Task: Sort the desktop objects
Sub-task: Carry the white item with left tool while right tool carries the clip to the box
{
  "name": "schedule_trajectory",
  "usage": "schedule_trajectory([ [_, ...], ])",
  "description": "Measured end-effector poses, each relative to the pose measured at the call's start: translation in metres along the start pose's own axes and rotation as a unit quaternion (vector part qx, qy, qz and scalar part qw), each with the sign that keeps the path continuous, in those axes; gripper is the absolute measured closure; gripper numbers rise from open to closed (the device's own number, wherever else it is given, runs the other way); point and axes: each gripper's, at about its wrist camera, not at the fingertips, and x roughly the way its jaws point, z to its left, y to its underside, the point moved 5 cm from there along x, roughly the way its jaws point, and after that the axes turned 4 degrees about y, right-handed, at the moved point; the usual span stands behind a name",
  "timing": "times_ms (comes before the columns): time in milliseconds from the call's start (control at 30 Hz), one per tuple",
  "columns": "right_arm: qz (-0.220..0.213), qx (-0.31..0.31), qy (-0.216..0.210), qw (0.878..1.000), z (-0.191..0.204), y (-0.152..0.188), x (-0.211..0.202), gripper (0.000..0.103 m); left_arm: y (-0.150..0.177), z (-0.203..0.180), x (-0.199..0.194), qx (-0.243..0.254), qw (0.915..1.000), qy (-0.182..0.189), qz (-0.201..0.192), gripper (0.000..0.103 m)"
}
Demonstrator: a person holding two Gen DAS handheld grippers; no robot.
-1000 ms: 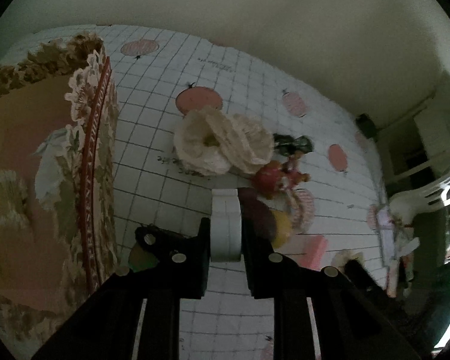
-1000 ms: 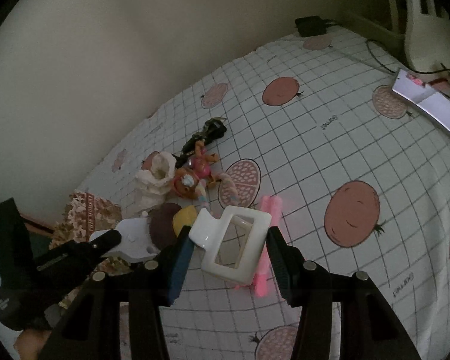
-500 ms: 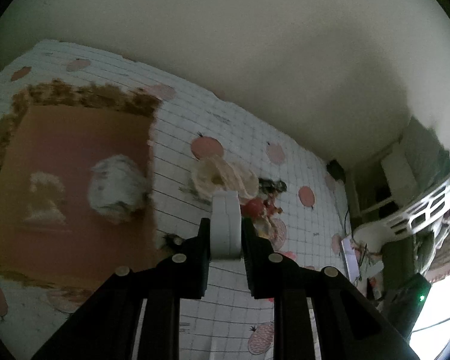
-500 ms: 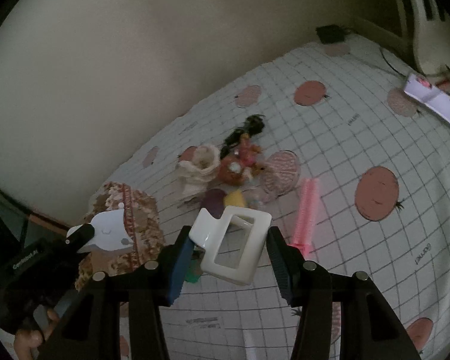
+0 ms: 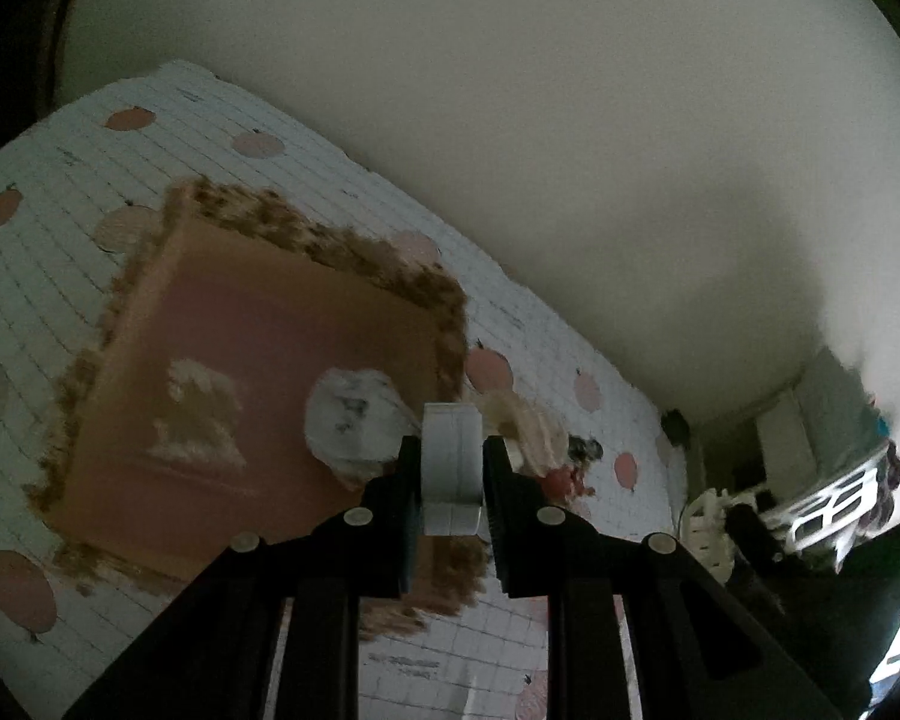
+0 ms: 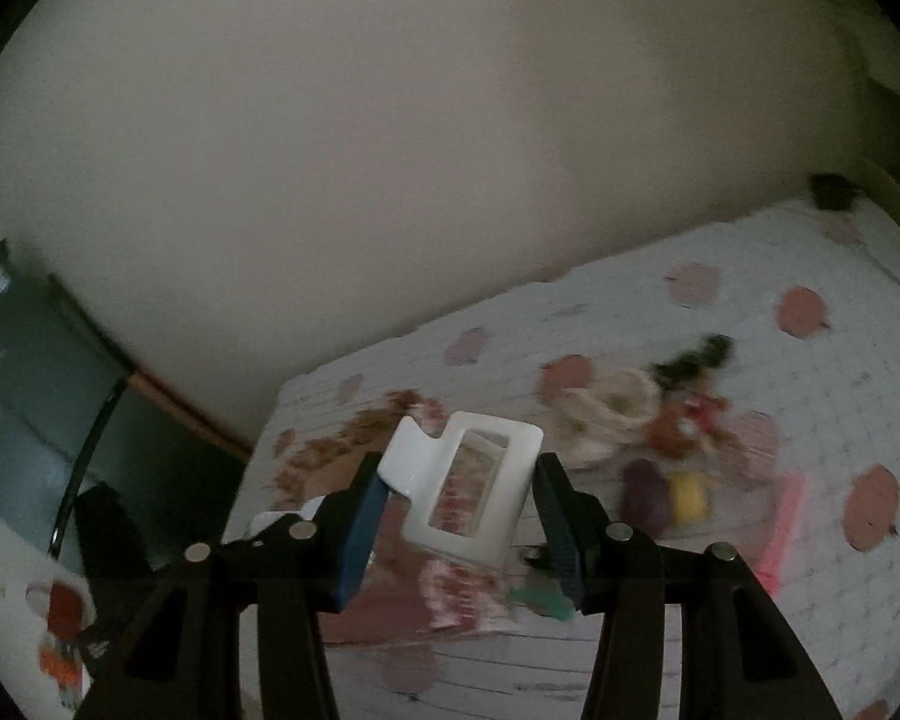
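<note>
My left gripper (image 5: 450,474) is shut on a white plastic piece (image 5: 452,462), held edge-on high above a floral-rimmed box (image 5: 258,372) that has a white crumpled item (image 5: 354,420) inside. My right gripper (image 6: 459,492) is shut on a white rectangular hair claw clip (image 6: 468,486), raised above the same box (image 6: 354,450). A cream cloth flower (image 6: 606,414), red figurine (image 6: 678,432), purple and yellow pieces (image 6: 666,495), a black item (image 6: 696,354) and a pink comb (image 6: 780,528) lie on the grid-patterned cloth.
The cloth (image 5: 48,180) has pink fruit prints and ends at a pale wall. A white plastic chair (image 5: 828,516) stands at the right. A dark cabinet (image 6: 24,372) is at the left. A green item (image 6: 540,597) lies by the box.
Both grippers have risen and swung left toward the box, each still holding its white piece. The box now sits under the left gripper; the pile of objects has shifted right.
</note>
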Motion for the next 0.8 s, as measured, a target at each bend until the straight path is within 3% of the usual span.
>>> schedule_trajectory([
  [400,0.041,-0.064,-0.048,0.996,0.07,0.018,0.046,0.05,-0.026,0.075,-0.034,-0.062,0.9957,-0.051,-0.046,0.083],
  [800,0.088,-0.107,-0.039,0.99,0.087,0.041,0.092,0.05,-0.031,0.093,-0.031,-0.083,0.9943,-0.049,-0.046,0.082],
])
